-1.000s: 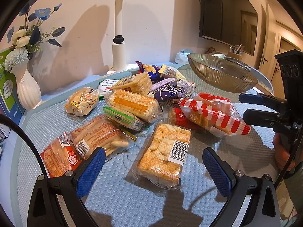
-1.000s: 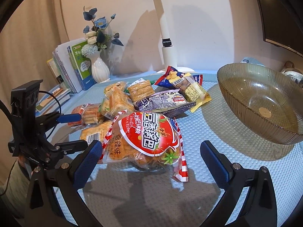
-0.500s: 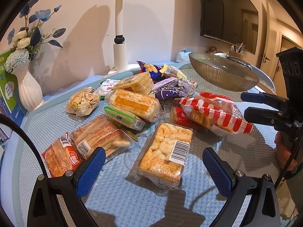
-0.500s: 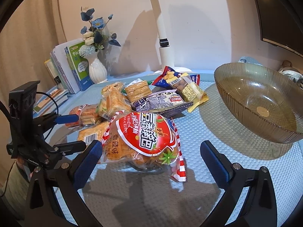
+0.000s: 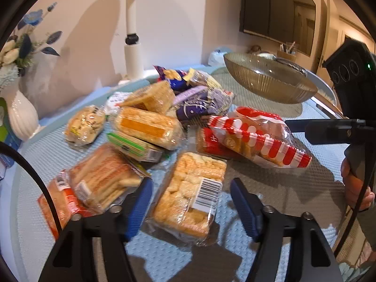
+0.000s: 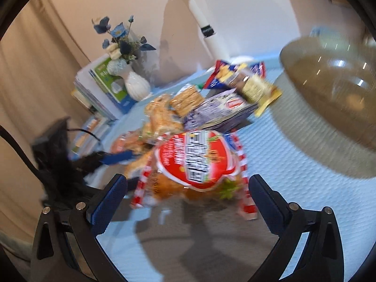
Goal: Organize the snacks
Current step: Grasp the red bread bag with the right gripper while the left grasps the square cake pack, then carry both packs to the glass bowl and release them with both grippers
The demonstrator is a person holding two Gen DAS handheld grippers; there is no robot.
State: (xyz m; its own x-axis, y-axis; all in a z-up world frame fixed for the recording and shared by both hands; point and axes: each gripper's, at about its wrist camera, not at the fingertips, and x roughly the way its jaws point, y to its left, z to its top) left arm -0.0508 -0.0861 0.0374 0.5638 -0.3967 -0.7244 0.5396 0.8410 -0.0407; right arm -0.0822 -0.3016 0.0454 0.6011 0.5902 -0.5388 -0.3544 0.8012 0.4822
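Observation:
A pile of snack packs lies on a blue mat. My left gripper (image 5: 191, 202) stands open around a clear pack of puffed squares with a barcode (image 5: 188, 197), its pads close to both sides of the pack. My right gripper (image 6: 188, 195) is open just in front of a red-and-white striped bag (image 6: 195, 164), which also shows in the left wrist view (image 5: 256, 138). A ribbed glass bowl (image 6: 333, 98) stands at the right, also in the left wrist view (image 5: 268, 80).
Other packs: an orange-label cracker pack (image 5: 145, 127), a purple bag (image 5: 202, 101), a blue bag (image 5: 171, 75), a biscuit pack (image 5: 103, 178). A white vase with blue flowers (image 6: 134, 82), books (image 6: 101, 89) and a white lamp post (image 5: 132, 54) stand at the back.
My left gripper has narrowed and moved forward around the barcode pack. My right gripper has swung closer to the red-striped bag and tilted; its view is blurred.

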